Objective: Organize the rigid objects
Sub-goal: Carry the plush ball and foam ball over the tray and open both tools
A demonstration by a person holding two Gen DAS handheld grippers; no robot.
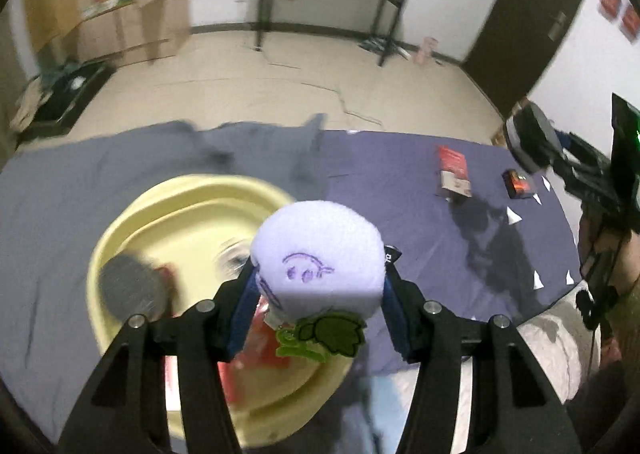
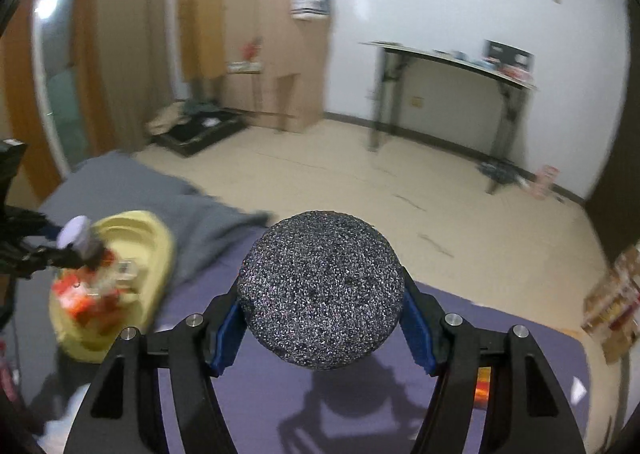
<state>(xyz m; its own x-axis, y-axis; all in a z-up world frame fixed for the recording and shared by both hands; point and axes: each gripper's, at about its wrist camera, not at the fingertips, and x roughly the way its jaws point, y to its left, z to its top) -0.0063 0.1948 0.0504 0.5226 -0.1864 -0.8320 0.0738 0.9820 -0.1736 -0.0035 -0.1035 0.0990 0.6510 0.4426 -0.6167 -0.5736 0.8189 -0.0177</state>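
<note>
Purple-sheeted bed [image 1: 420, 213], yellow basin [image 1: 120, 238] at 9 o'clock, left hand-held gripper [image 1: 320, 286] clamped a lilac plush cube [image 1: 320, 254], right hand-held gripper [image 2: 322, 314] squeezed a speckled grey ball [image 2: 320, 294]

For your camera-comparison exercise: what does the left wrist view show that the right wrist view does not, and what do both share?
Only the left wrist view: the left gripper close up, shut on a lilac plush toy with a green tag, plus two small red packets on the cloth. Only the right wrist view: the right gripper close up, shut on a speckled dark ball. Both show the yellow basin on the grey-purple cloth.
</note>
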